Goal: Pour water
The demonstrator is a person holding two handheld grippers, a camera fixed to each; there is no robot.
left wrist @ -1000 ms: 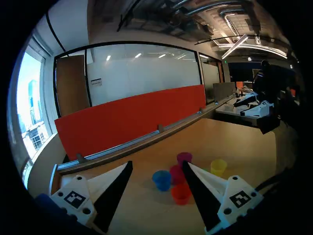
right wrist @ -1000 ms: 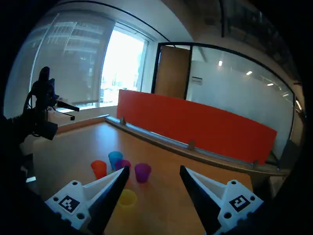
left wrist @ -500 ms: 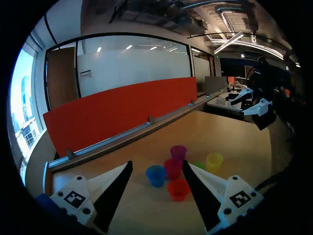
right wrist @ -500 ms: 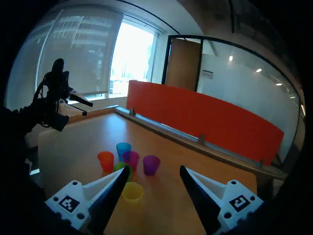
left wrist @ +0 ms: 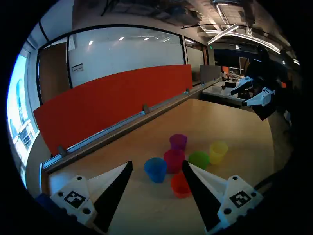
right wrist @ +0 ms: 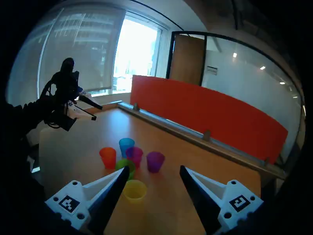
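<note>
Nothing looks poured yet: the left gripper (left wrist: 156, 163) and the right gripper (right wrist: 153, 168) hover spread and empty over the cluster of small coloured plastic cups (left wrist: 174, 158) on the wooden table (left wrist: 234, 129), so grasping and pouring are left to do.

Window (right wrist: 137, 58) glare; edges seemingly soft.

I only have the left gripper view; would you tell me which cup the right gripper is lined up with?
Observer: The right gripper, jaws open and empty, has the yellow cup just ahead between them, nearer the finger on the view's left.
Operator: Thanks. Is any cup blocked from that side?
Observer: Yes, that finger's tip partly covers the green cup.
Operator: And how does my gripper look from there?
Observer: The left gripper is held above the table, silhouetted against a window with blinds.
</note>
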